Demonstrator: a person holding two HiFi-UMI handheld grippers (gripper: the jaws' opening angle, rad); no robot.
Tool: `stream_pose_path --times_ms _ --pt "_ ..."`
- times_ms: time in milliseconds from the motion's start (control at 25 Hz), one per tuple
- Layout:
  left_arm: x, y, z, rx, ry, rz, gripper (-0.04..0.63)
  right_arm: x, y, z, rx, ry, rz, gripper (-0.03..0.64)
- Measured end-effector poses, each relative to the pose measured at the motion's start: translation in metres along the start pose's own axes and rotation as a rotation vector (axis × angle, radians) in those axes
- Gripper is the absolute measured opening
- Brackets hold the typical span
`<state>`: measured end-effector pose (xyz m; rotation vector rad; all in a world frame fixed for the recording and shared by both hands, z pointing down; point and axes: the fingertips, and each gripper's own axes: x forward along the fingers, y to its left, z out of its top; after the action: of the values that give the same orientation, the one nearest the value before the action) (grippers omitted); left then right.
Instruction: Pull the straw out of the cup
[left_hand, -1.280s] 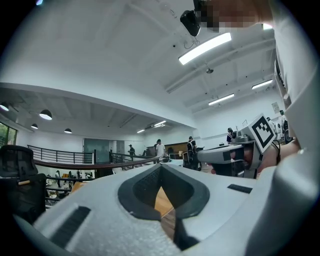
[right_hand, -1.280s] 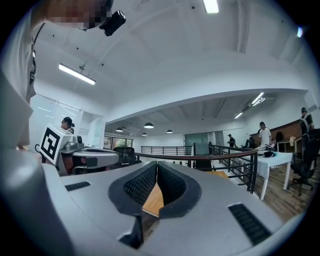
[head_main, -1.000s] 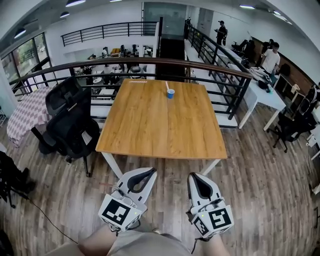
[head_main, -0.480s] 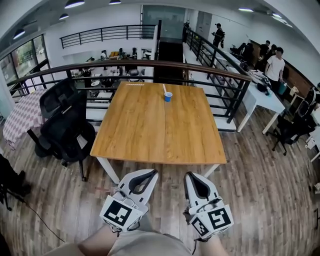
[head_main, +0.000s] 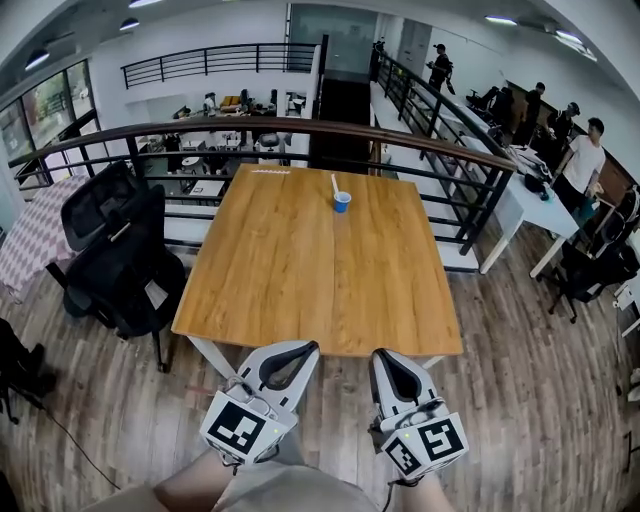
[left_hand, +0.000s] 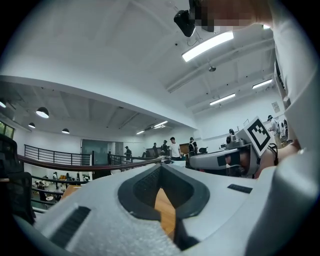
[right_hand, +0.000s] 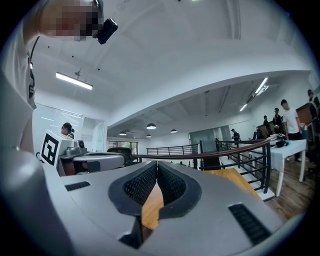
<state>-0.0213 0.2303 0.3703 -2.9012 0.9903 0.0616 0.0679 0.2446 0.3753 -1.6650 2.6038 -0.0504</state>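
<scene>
Both your left gripper (head_main: 308, 347) and right gripper (head_main: 379, 354) are hovering closed and empty off the counter's (head_main: 300, 270) near edge.

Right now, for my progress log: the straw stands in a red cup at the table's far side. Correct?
No: the cup is blue, not red, as the head view shows. The straw does stand in it, at the far side of the table.

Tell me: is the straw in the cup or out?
In. The white straw rises from the blue cup, leaning left, on the wooden table's far side.
</scene>
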Motion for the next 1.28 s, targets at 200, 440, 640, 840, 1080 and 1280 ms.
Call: stream_pose_path --times_ms 200,440,640,840,1080,1280 --pt "0.046 0.048 -0.006 -0.009 0.012 -0.021 0.012 0.060 -0.033 -0.004 0.020 0.008 -0.007 0.020" --pt "0.110 0.116 -0.016 -0.017 0.051 -0.036 0.012 0.138 -0.075 -0.003 0.030 0.032 -0.006 0.021" --pt "0.154 0.165 -0.023 -0.039 0.078 -0.048 0.012 0.192 -0.104 0.001 0.029 0.063 -0.015 0.021" --pt "0.188 0.211 -0.033 -0.059 0.091 -0.055 0.012 0.243 -0.128 -0.004 0.040 0.086 -0.034 0.020" --pt "0.214 0.254 -0.038 -0.076 0.089 -0.073 0.012 0.291 -0.142 -0.004 0.038 0.102 -0.052 0.021" --pt "0.229 0.284 -0.042 -0.089 0.098 -0.085 0.012 0.325 -0.149 -0.001 0.033 0.117 -0.062 0.021"
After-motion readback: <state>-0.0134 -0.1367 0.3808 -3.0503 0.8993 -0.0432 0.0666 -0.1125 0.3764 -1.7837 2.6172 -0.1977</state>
